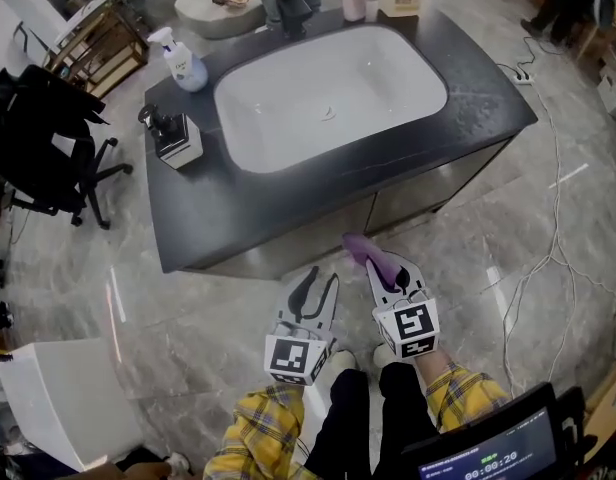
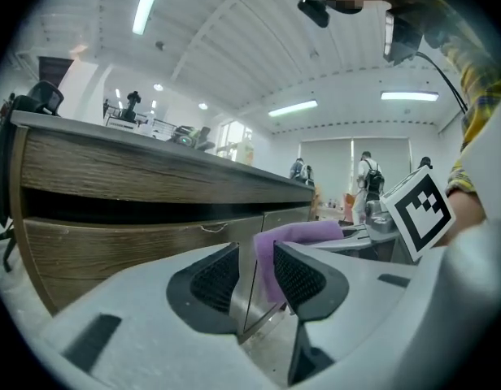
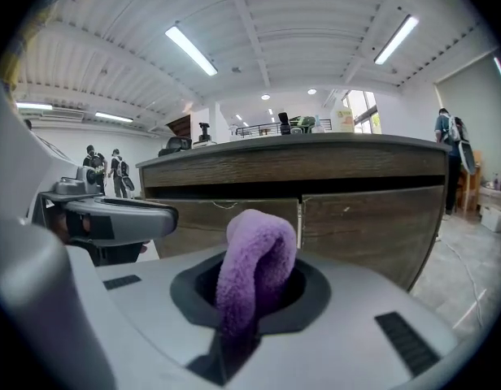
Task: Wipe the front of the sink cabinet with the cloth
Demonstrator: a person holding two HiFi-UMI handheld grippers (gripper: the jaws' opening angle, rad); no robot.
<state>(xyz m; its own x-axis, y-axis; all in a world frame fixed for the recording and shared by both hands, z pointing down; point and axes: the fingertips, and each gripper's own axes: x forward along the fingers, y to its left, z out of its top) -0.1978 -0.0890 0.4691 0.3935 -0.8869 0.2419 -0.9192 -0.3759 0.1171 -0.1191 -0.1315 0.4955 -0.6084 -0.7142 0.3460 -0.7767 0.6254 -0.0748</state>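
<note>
From above, the person stands facing the cabinet front [image 1: 408, 196], both tools held low over the floor [image 1: 188, 308]. The right hand-held gripper [image 1: 388, 268] carries the purple cloth [image 1: 360, 248], whose free end pokes forward, close to the foot of the panels but, as far as I can tell, not touching. The left hand-held gripper [image 1: 313, 286] hangs just beside it, a little further back.

In the left gripper view, the left hand-held gripper [image 2: 254, 276] has its jaws parted by a narrow gap with nothing between them. The cloth [image 2: 303, 232] shows past its right jaw, in the other tool. The cabinet front [image 2: 112, 246] stretches away leftward.

In the right gripper view, the right hand-held gripper [image 3: 254, 303] is clamped on the cloth [image 3: 257, 258], which stands up as a folded loop. The cabinet front [image 3: 372, 218] lies straight ahead, its long axis running left to right across the view. I judge the right arm is the one to push forward until the loop meets the wood, then sweep sideways along the panels.
</note>
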